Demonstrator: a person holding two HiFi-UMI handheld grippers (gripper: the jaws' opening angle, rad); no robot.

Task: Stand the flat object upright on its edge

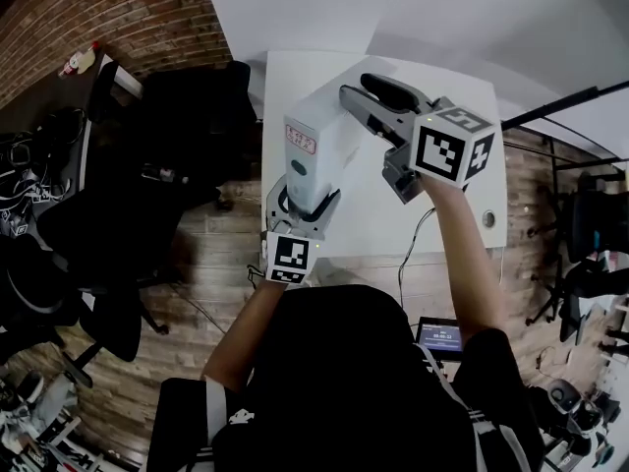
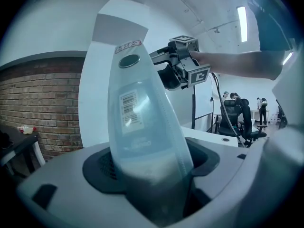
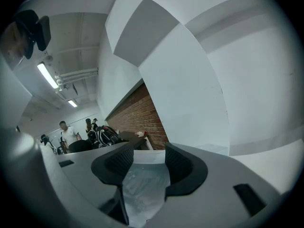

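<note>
White tabletop beneath both tongs. Left gripper clamped on near end of flat translucent plastic pouch, long axis running straight out from jaws, tilted. Right gripper spread wide at far end, film between pads, no evident pinch; probably nearer for steadying.

A white rectangular table stands on a wood-plank floor, with its far end close to a pale wall. The top is plain and smooth. Towards its near right corner there is a small round cable hole. A thin dark cable crosses the near edge a little right of the middle, though I cannot tell whether it rests on the top. A pack of wipes shows over the left half, and from here it is unclear whether its lower edge touches the table.
</note>
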